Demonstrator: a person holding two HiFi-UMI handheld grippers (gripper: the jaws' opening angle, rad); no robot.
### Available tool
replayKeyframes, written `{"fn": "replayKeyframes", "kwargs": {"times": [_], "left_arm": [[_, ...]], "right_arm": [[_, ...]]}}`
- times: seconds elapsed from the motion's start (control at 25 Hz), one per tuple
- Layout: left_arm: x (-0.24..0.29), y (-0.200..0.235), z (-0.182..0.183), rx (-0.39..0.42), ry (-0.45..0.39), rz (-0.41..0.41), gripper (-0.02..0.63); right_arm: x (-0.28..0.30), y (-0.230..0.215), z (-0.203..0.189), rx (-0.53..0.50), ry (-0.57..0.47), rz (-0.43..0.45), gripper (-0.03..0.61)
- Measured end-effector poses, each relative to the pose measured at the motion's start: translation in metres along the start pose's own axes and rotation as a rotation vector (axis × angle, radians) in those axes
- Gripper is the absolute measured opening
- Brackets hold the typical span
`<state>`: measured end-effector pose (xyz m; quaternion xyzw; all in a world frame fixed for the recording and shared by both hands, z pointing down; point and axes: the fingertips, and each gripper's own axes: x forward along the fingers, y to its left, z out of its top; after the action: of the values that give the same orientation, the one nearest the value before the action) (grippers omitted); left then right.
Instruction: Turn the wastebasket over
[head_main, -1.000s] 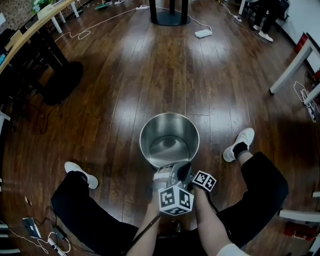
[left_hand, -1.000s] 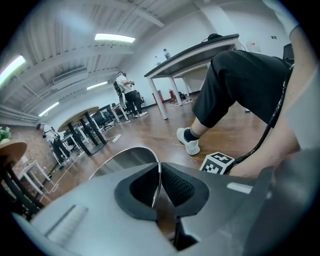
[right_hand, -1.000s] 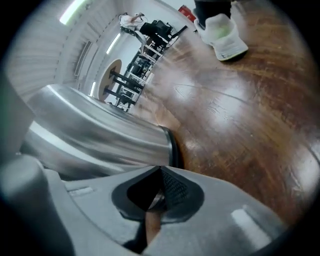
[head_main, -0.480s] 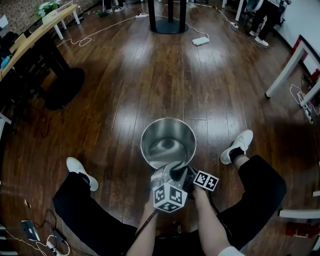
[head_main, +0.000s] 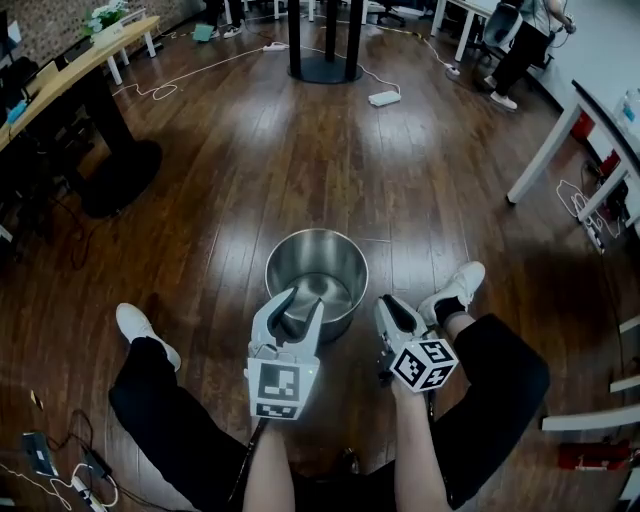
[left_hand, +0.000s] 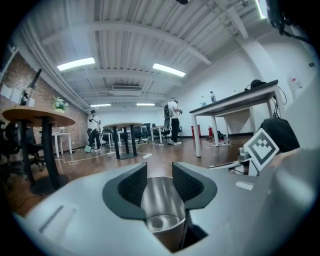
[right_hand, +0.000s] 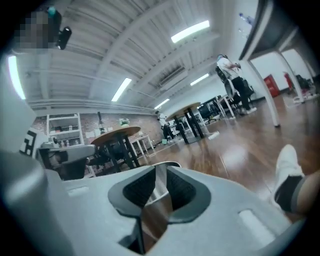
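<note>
The steel wastebasket (head_main: 316, 240) stands upright on the wooden floor, open end up, between the person's feet. My left gripper (head_main: 300, 305) hangs over its near rim. Its jaws are opening, and between them I see only the basket's inside (left_hand: 160, 202) further down. My right gripper (head_main: 392, 305) is raised just right of the basket, clear of it. Its jaws are opening too and stand a narrow gap apart, through which a strip of the shiny basket wall (right_hand: 152, 215) shows. Neither gripper holds anything.
White shoes (head_main: 140, 332) (head_main: 455, 290) and black trouser legs flank the basket. A dark round base (head_main: 120, 175) lies left, a table pedestal (head_main: 325, 65) and a power strip (head_main: 383, 98) at the back, white table legs (head_main: 540, 150) right. A person (head_main: 520, 45) stands far right.
Both grippers were close together at the basket's near rim; they have risen and moved apart, the left to the left, the right to the right. The left jaws have opened.
</note>
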<state>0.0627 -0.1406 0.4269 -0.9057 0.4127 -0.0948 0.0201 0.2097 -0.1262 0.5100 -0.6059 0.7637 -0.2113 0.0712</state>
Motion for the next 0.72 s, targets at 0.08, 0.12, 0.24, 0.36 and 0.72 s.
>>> {"fn": "replayKeyframes", "kwargs": {"times": [0.08,0.12,0.24,0.36,0.72], "left_arm": [[-0.02,-0.001,0.017,-0.069,-0.038,0.042,0.198],[-0.031,-0.004,0.026,-0.118,-0.064,0.06,0.201],[-0.072,-0.017,0.052,-0.216,-0.155,0.111,0.215],[-0.114,-0.037,0.056,-0.191,-0.182,0.188,0.261],[-0.235,-0.136,0.053,-0.165,-0.195,0.243,0.393]], "right_arm": [[-0.026,0.024,0.018,-0.076,-0.025,0.038,0.08],[-0.038,0.034,0.027,-0.121,-0.038,0.055,0.119],[-0.074,0.069,0.057,-0.263,-0.099,0.08,0.247],[-0.118,0.093,0.079,-0.35,-0.163,0.053,0.338],[-0.267,0.138,0.081,-0.434,-0.217,0.041,0.428]]}}
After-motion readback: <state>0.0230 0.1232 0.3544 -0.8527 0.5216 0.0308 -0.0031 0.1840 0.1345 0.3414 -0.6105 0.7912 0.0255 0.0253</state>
